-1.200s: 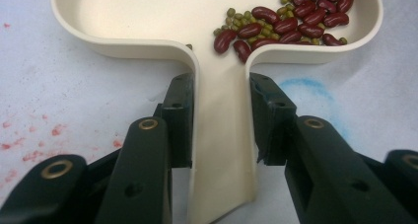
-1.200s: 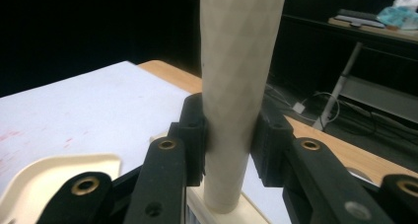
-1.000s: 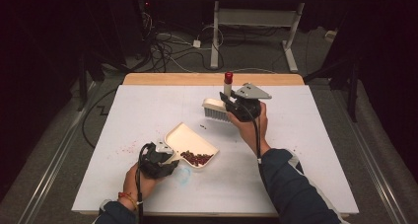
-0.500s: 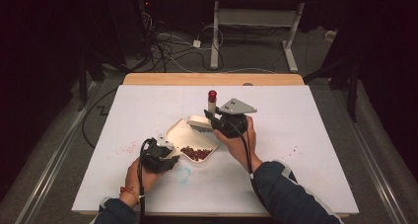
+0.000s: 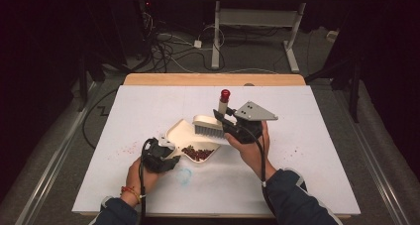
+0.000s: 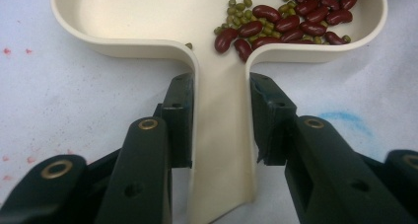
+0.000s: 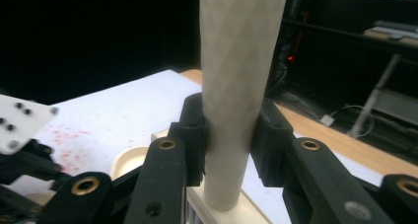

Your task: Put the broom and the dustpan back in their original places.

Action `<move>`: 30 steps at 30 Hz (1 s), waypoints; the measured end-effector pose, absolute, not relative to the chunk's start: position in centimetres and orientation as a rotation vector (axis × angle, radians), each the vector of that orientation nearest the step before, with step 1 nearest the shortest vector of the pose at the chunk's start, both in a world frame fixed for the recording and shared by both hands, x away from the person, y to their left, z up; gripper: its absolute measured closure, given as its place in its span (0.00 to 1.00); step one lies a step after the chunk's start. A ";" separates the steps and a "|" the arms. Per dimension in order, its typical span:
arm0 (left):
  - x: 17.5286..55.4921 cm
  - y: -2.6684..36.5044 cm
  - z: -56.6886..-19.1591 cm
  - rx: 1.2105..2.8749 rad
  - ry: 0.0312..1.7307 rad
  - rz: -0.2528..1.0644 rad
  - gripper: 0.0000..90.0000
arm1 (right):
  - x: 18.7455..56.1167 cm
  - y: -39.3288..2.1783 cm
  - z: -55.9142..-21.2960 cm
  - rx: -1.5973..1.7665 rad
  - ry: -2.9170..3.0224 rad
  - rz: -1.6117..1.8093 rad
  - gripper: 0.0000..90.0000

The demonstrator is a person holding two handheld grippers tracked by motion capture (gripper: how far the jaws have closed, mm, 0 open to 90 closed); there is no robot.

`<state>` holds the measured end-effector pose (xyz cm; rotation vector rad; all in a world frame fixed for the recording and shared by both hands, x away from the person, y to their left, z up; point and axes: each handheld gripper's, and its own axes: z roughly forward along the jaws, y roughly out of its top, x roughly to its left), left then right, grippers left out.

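Both grippers are clamped: left gripper (image 5: 166, 153) grasps the dustpan (image 6: 148, 17) handle; right gripper (image 5: 225, 122) clenches the brush (image 5: 208, 125), probably just over the pan's far rim.

A: What colour is the scoop-shaped plastic dustpan (image 5: 184, 132)?

B: Cream, all over. In it lie dark red kidney-shaped beans (image 6: 291, 21) and tiny round green beans (image 6: 236, 17).

A: And the small plastic hand brush (image 5: 209, 124)?

B: Cream too, with pale grey bristles. Its handle (image 7: 236, 86) has a fine diamond pattern, and a shiny red cap (image 5: 225, 93) sits on the end.

A: The flat paper-covered table (image 5: 317, 111)?

B: White, with little red specks (image 6: 17, 51) and a faint blue ring (image 5: 183, 175). A tan wooden edge (image 5: 213, 79) shows at the back.

A: The 2 grippers?

B: Black jaws with round brass dots. The right gripper (image 5: 224, 117) has a grey 3-cornered plate (image 5: 255, 112). A red and yellow band (image 5: 130, 191) goes round the left wrist.
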<state>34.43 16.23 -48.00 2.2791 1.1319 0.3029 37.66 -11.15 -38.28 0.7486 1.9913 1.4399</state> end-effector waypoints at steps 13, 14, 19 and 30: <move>34.4 16.6 -47.8 2.276 1.146 0.302 0.70 | 41.1 -9.6 -40.4 0.772 1.954 1.274 0.78; 34.4 16.8 -47.9 2.272 1.151 0.298 0.70 | 41.2 -9.5 -40.6 0.770 1.954 1.267 0.78; 34.4 17.3 -47.9 2.266 1.164 0.292 0.70 | 41.0 -8.2 -41.0 0.747 2.023 1.283 0.78; 34.2 17.5 -47.9 2.256 1.177 0.305 0.70 | 37.6 -8.7 -39.1 0.656 2.107 1.420 0.78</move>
